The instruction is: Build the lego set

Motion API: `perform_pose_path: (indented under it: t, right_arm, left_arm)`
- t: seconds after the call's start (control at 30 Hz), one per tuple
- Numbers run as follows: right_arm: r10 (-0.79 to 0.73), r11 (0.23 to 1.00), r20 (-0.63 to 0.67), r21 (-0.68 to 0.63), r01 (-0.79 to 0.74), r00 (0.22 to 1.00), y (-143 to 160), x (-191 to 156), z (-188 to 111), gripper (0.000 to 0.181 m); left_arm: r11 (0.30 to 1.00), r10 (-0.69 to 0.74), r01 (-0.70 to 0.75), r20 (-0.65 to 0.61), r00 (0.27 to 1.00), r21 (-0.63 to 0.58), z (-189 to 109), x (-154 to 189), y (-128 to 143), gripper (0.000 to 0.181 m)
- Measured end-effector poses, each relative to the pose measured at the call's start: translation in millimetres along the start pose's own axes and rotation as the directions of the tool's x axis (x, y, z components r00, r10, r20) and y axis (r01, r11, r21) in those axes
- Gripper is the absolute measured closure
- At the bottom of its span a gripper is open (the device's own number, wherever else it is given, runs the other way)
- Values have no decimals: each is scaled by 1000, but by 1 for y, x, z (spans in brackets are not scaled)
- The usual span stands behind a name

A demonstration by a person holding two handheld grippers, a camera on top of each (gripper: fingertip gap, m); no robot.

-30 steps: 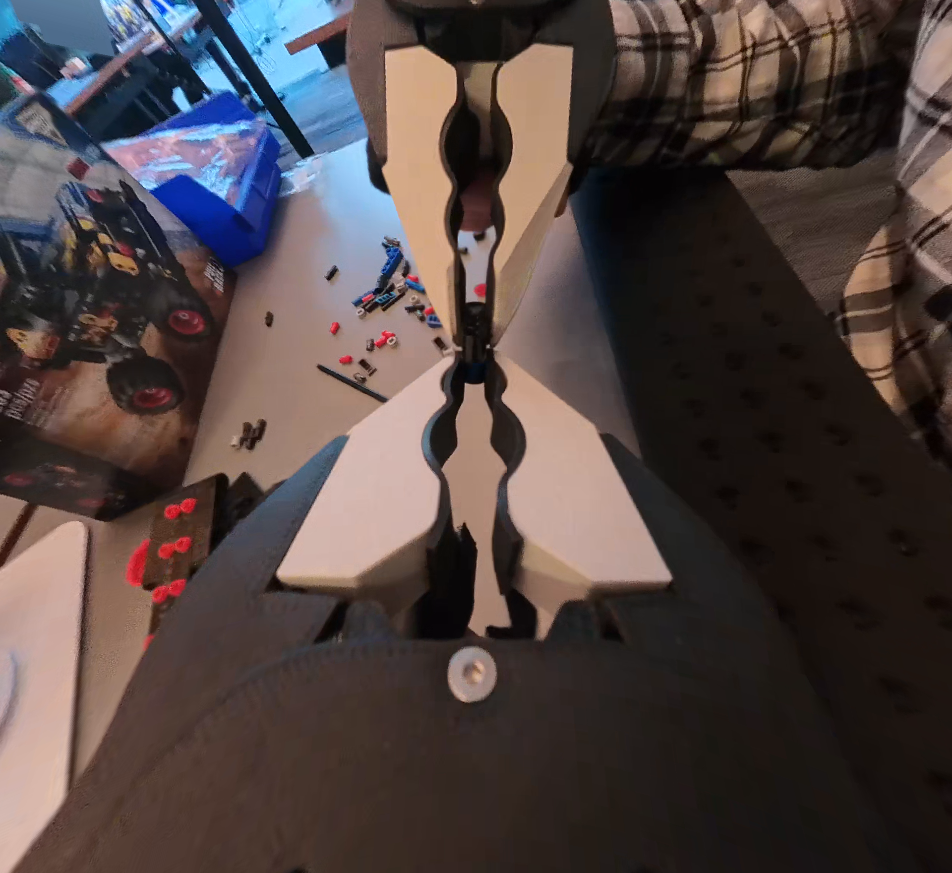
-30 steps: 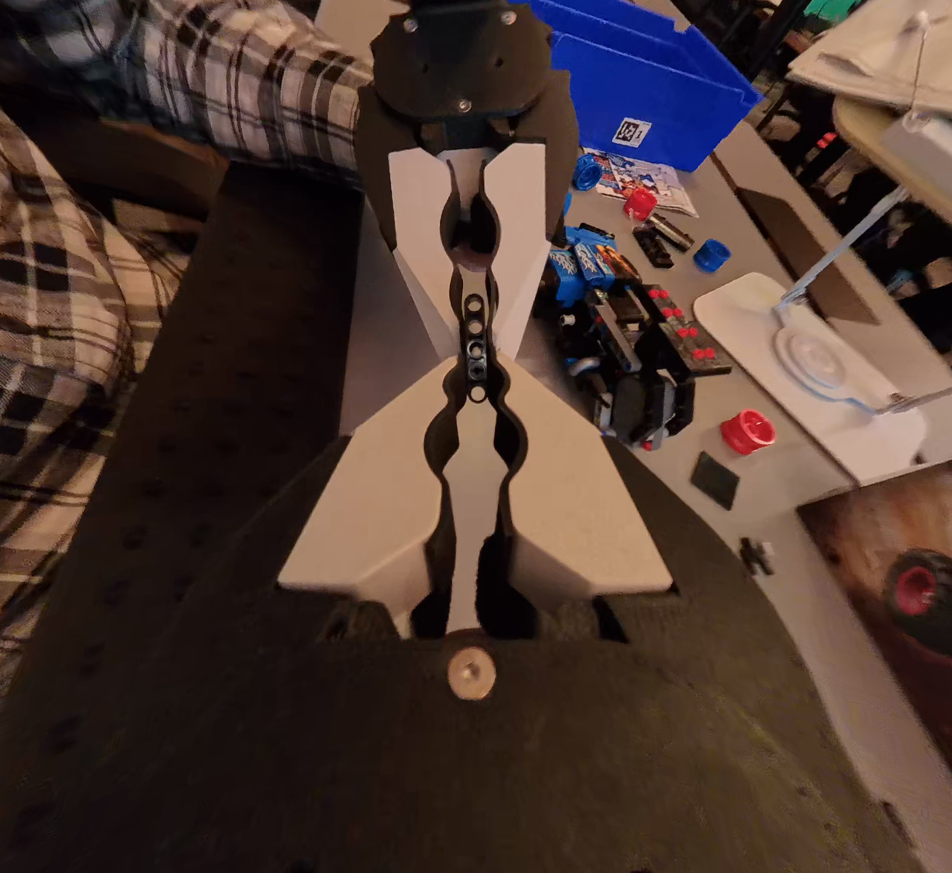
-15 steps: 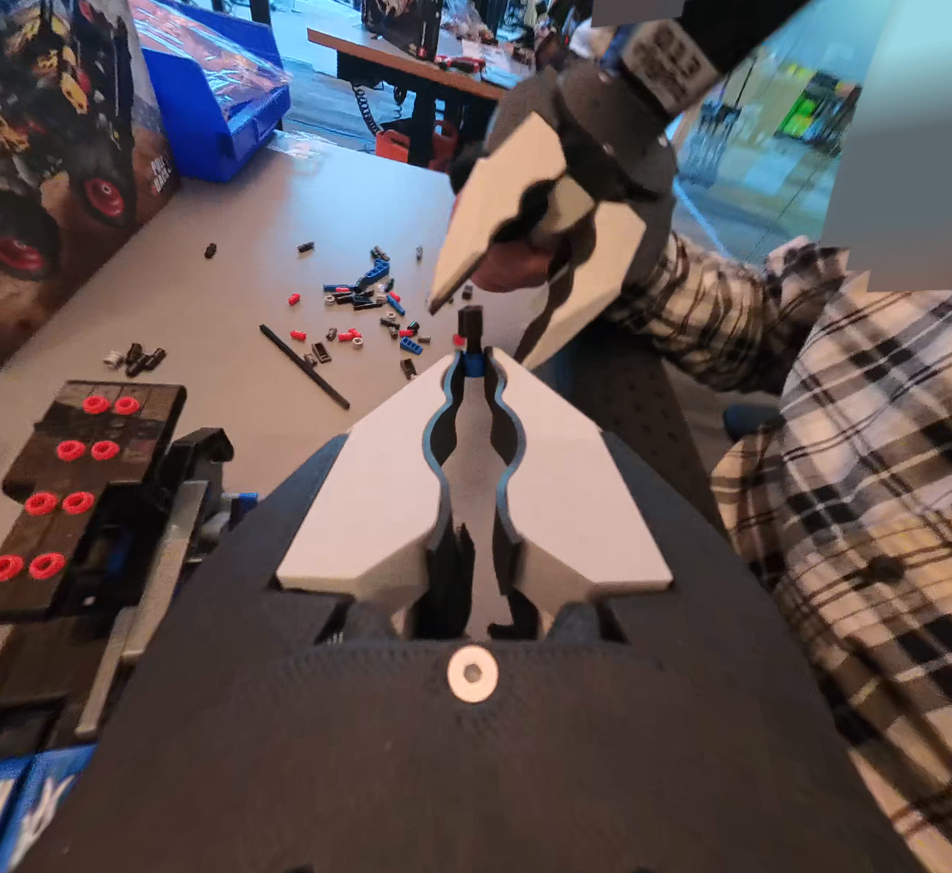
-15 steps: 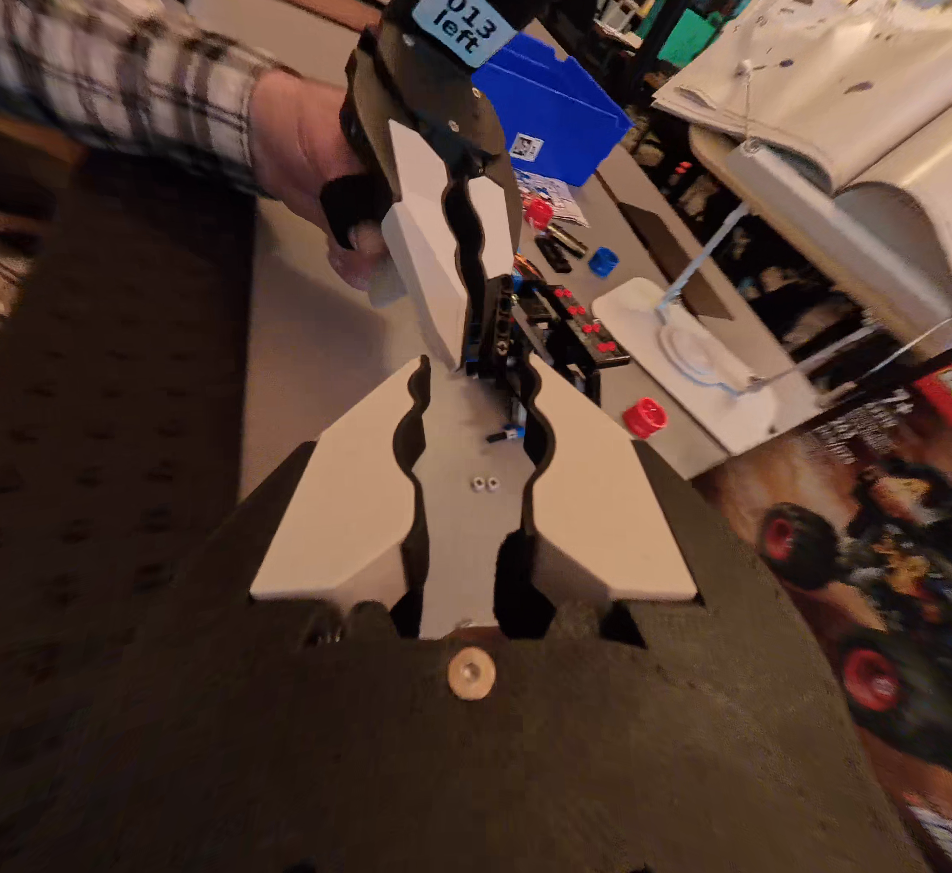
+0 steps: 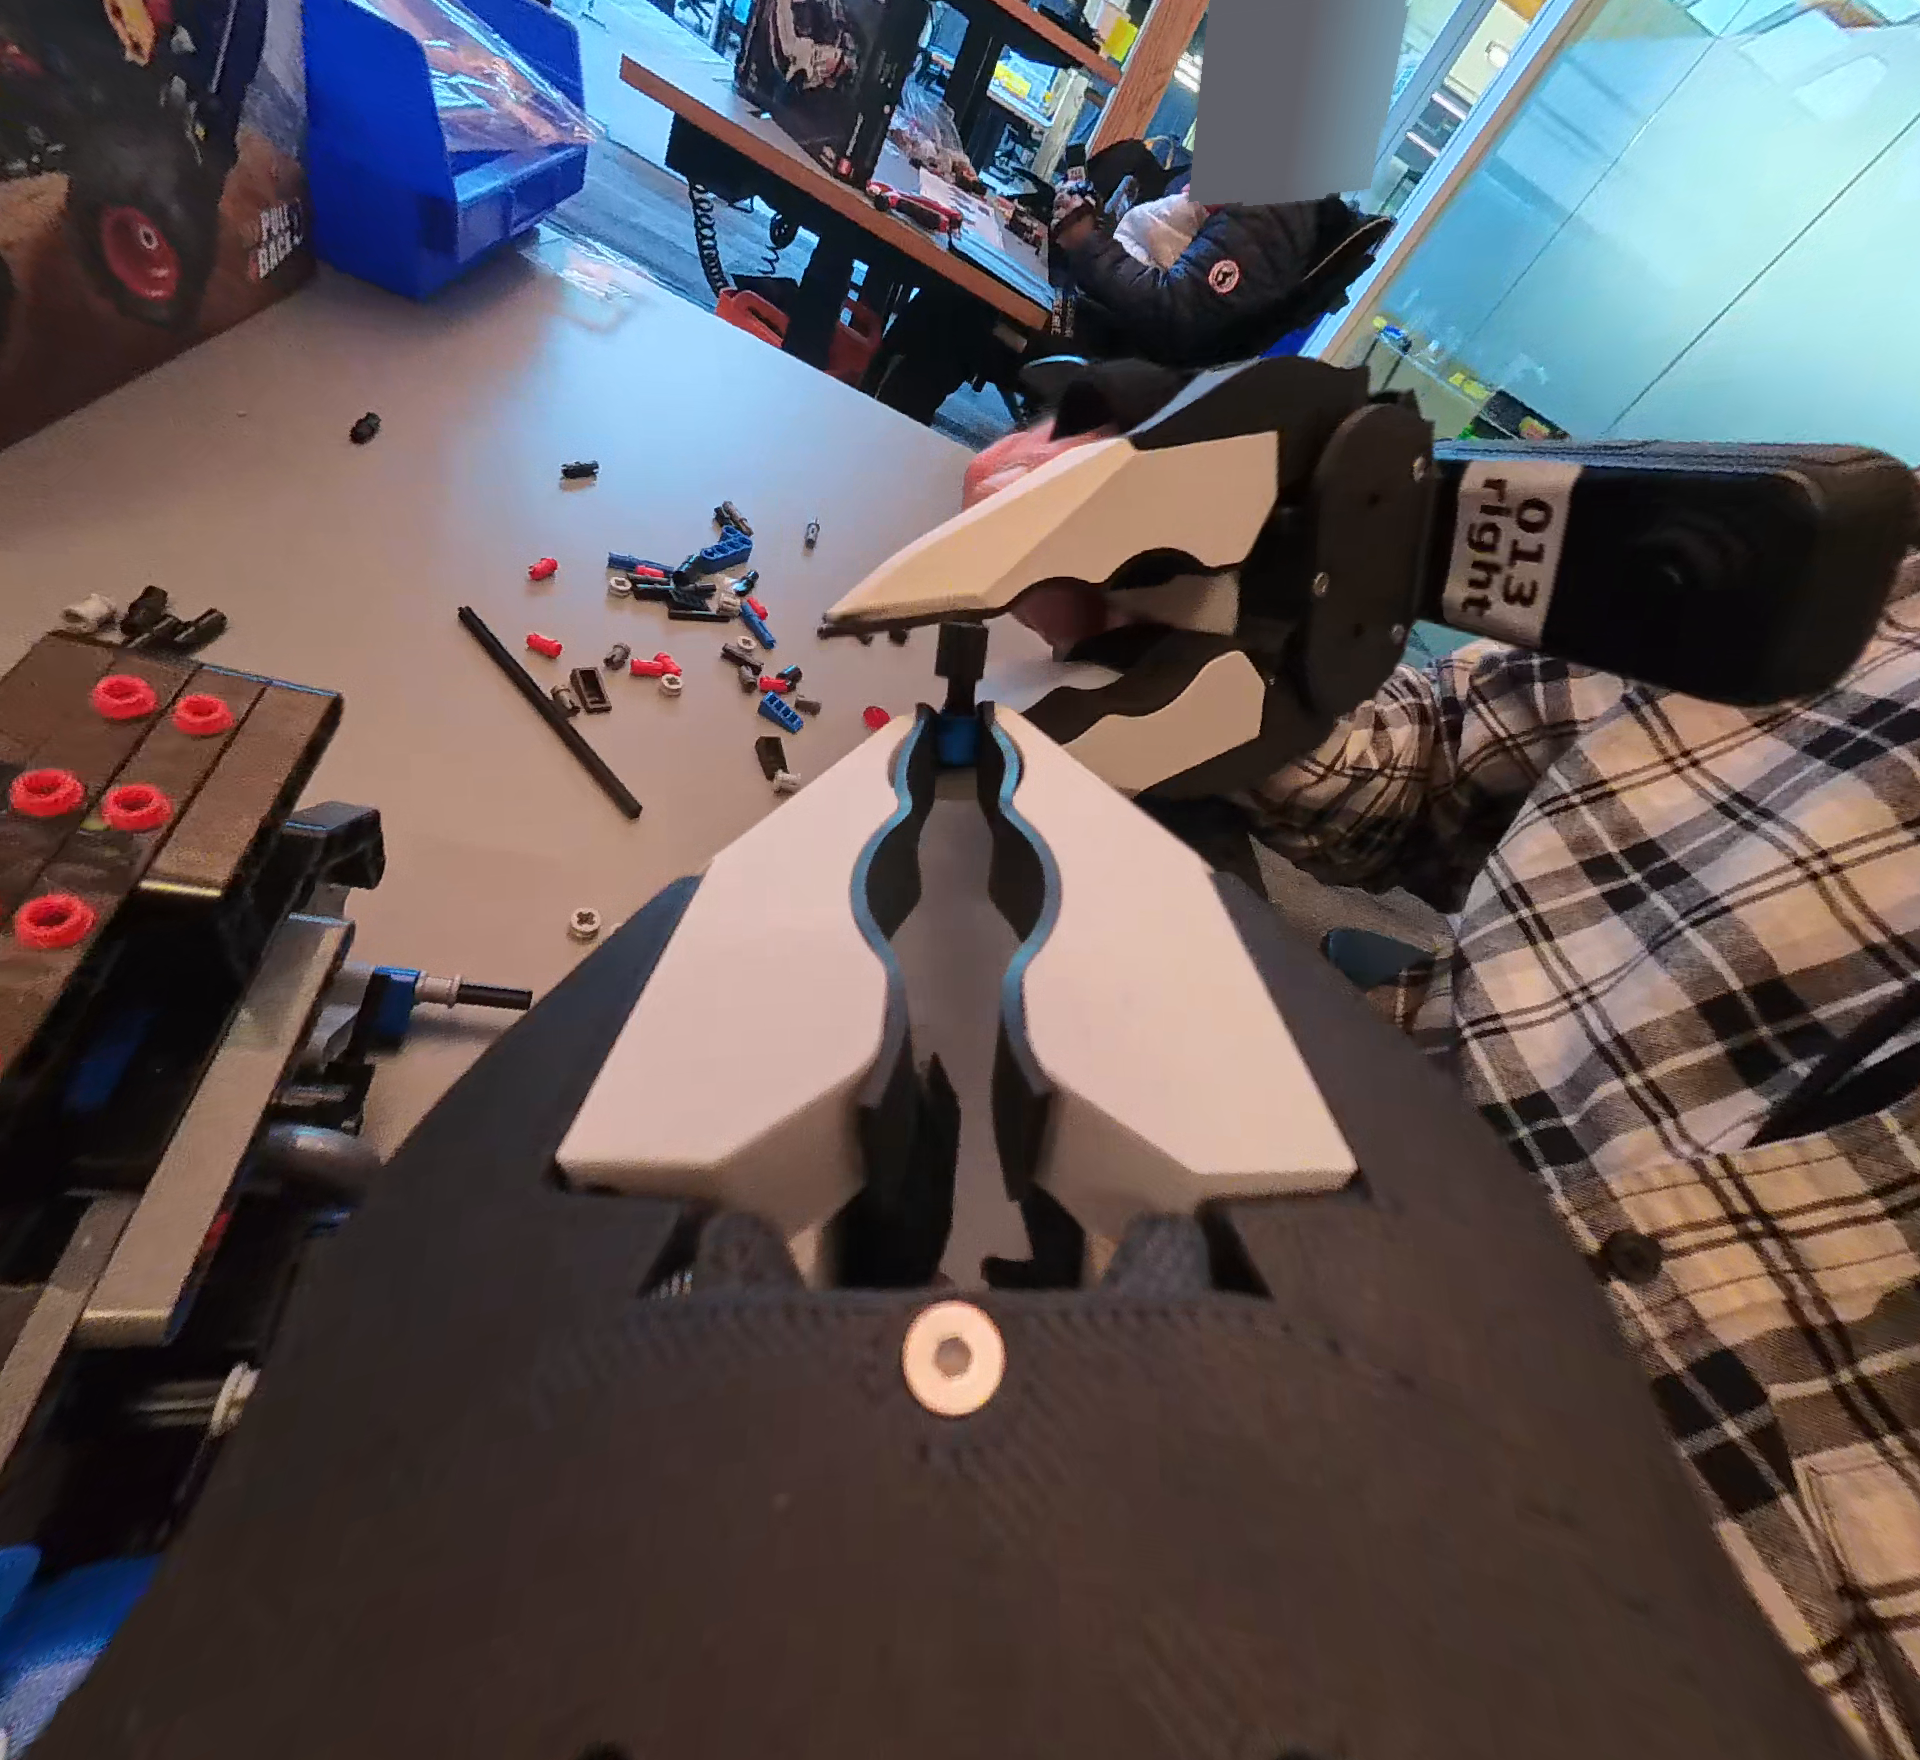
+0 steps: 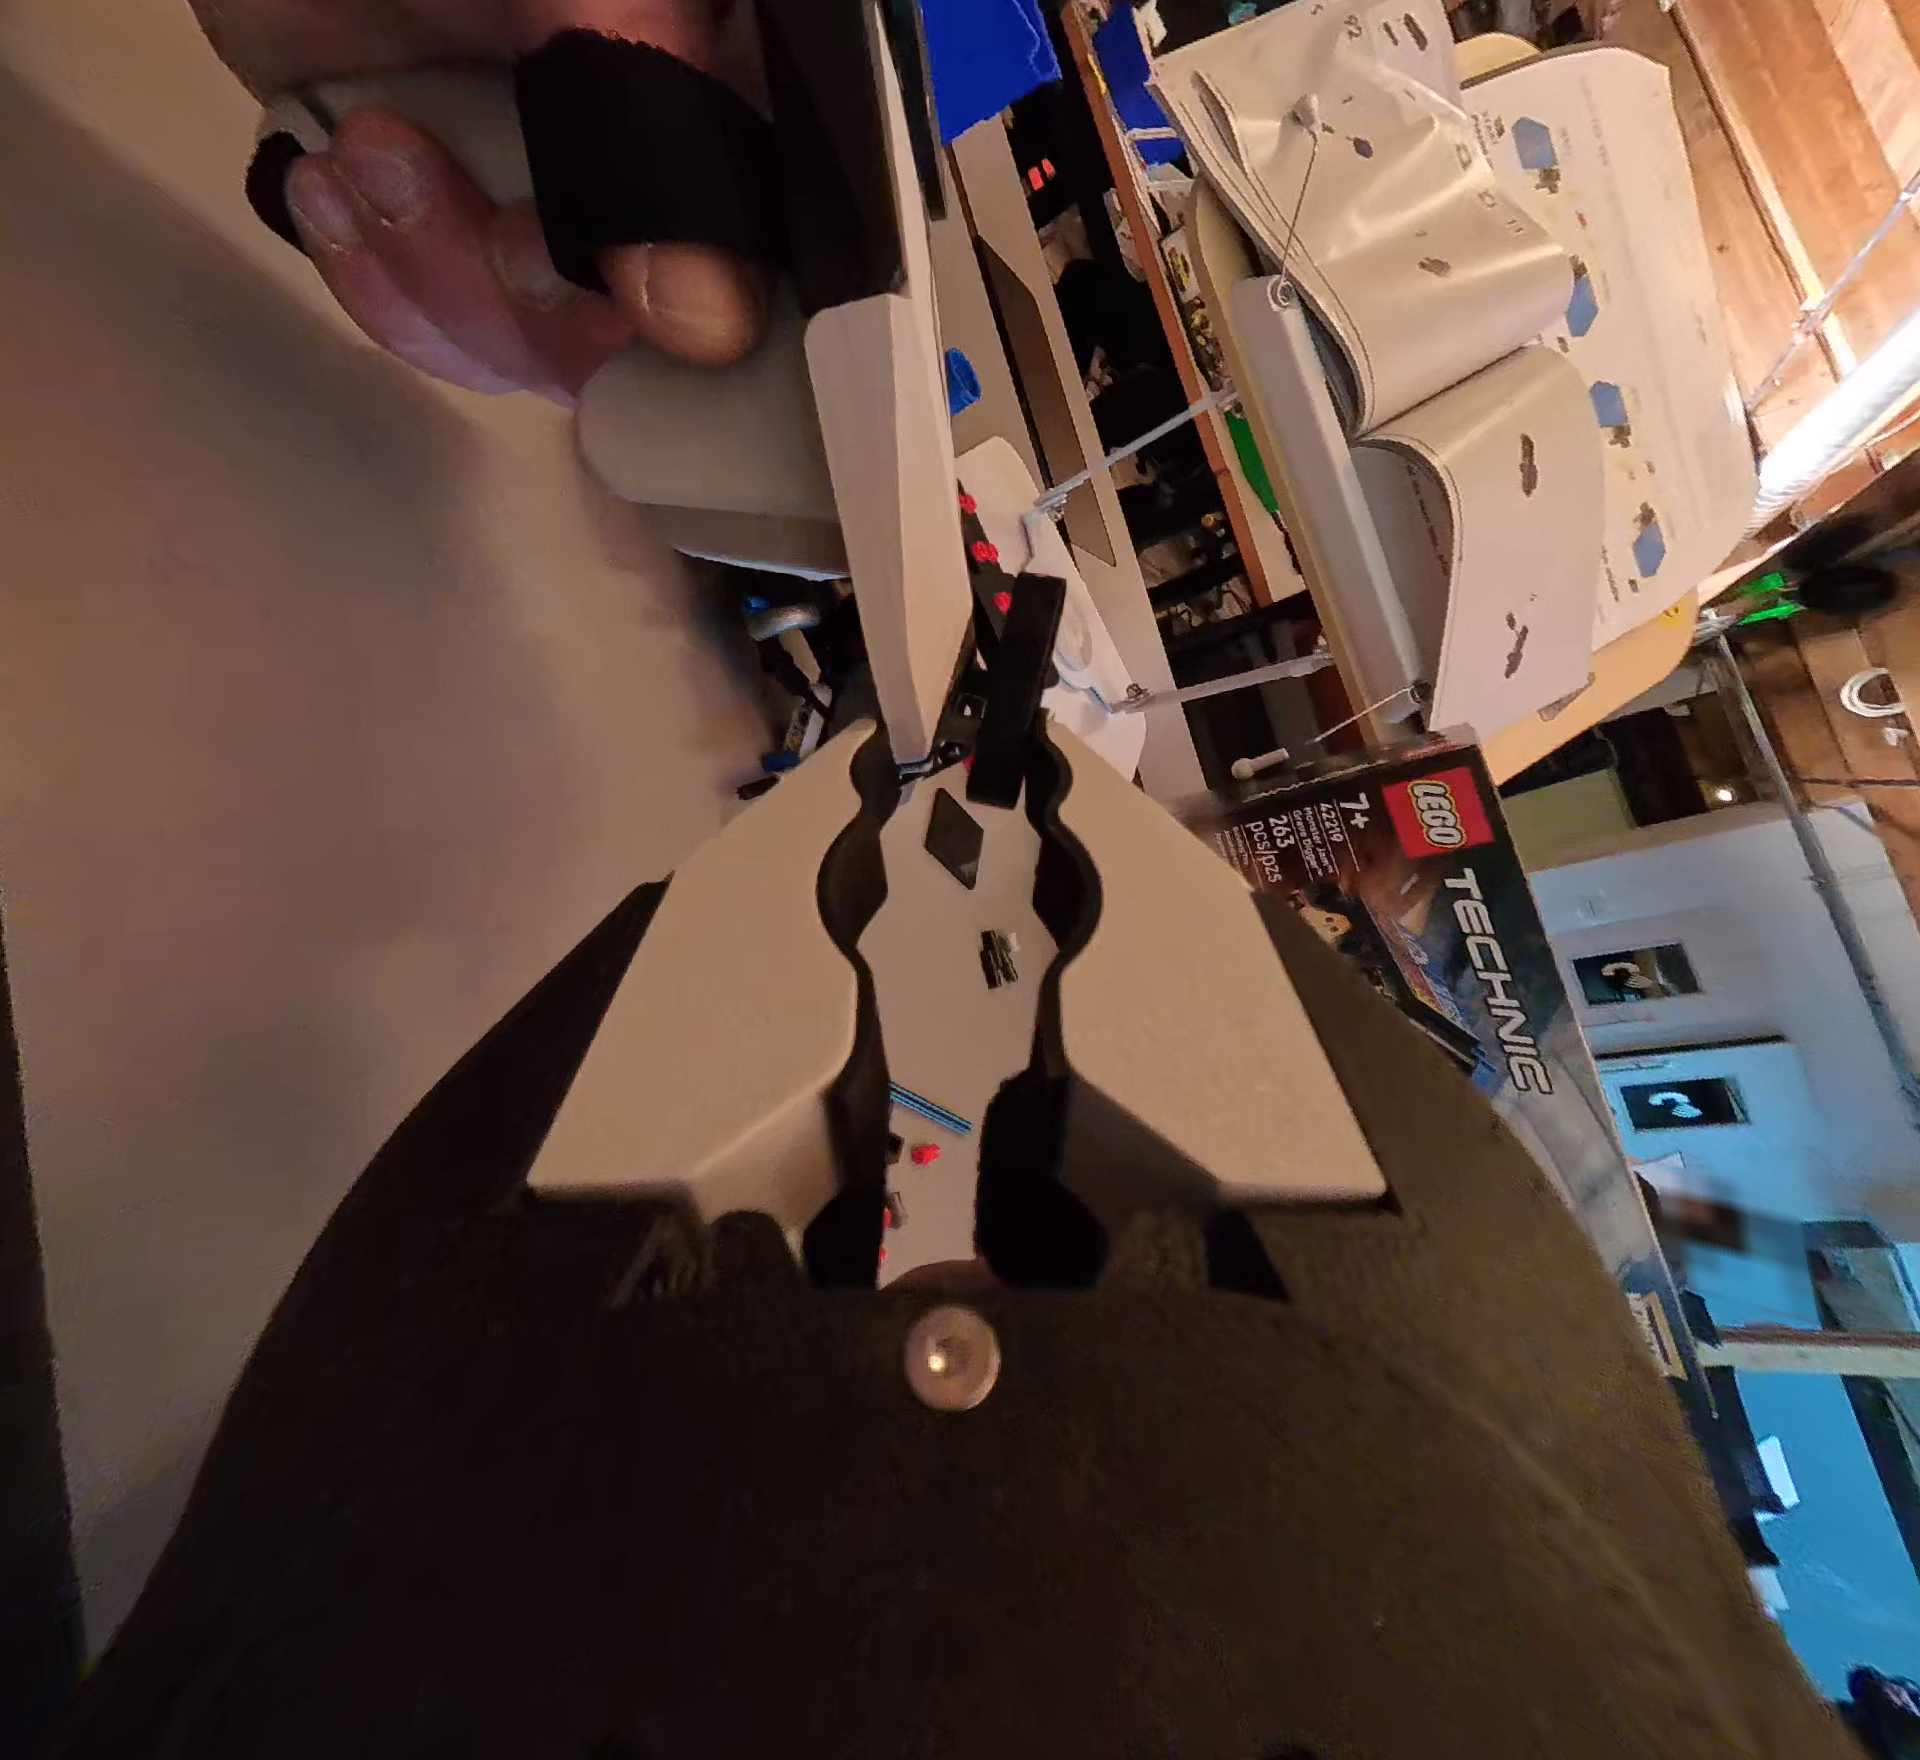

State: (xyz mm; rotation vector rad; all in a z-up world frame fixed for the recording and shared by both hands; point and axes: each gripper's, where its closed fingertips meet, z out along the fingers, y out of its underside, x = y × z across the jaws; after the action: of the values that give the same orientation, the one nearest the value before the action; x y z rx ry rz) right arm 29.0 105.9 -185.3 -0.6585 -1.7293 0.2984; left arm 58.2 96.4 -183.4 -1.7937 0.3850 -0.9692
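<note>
My left gripper is shut on a small black beam with a blue pin at its base; the piece sticks out past the fingertips. My right gripper comes in from the right, rolled on its side and open, with its upper finger just above the piece. In the right wrist view my right gripper is open, and the black beam stands between its tips, close to the right finger. The left gripper's white finger reaches down to it. The partly built black model with red pins sits at the left.
Loose red, blue and black parts and a black axle lie on the grey table. A blue bin and the set's box stand behind. An open instruction booklet is propped up. A plaid sleeve is at the right. Only a small space, under 4 cm, lies between the two pairs of fingers.
The right gripper let go of the beam and opened. It has since rolled onto its side and come back beside the left tips. The left gripper kept the piece and lifted.
</note>
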Motion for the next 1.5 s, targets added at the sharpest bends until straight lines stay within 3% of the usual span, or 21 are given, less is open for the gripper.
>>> perform_pose_path:
  t: [0.63, 0.73, 0.93, 1.1, 1.17, 1.33, 1.5]
  right_arm:
    - [-49, 996, -126, -83, 39, 991, 5, 10, 9, 159]
    - [28, 999, -89, -31, -31, 996, 2, 11, 9, 157]
    - [-19, 999, -141, -28, 15, 990, 0, 17, 4, 157]
    - [-68, 996, -119, -71, 59, 991, 5, 12, 4, 163]
    - [-98, 992, -145, -99, 84, 985, 6, 15, 3, 173]
    - [-132, 987, -182, -118, 112, 974, 3, 18, 4, 174]
    - [-55, 996, -172, -79, 42, 984, 0, 19, 6, 159]
  left_arm:
    - [984, -144, 141, 19, 989, 113, -3, -10, -11, 176]
    - [985, -133, 130, 17, 991, 117, -3, -9, -12, 176]
    - [977, -158, 156, -1, 987, 148, -5, -8, -17, 176]
    - [975, -177, 174, 7, 984, 140, -4, -12, -13, 176]
    - [970, -179, 174, 15, 984, 170, -6, -13, -18, 176]
    - [965, -180, 176, 5, 984, 195, -10, -13, -22, 176]
    - [968, -160, 155, 10, 987, 198, -7, -11, -22, 176]
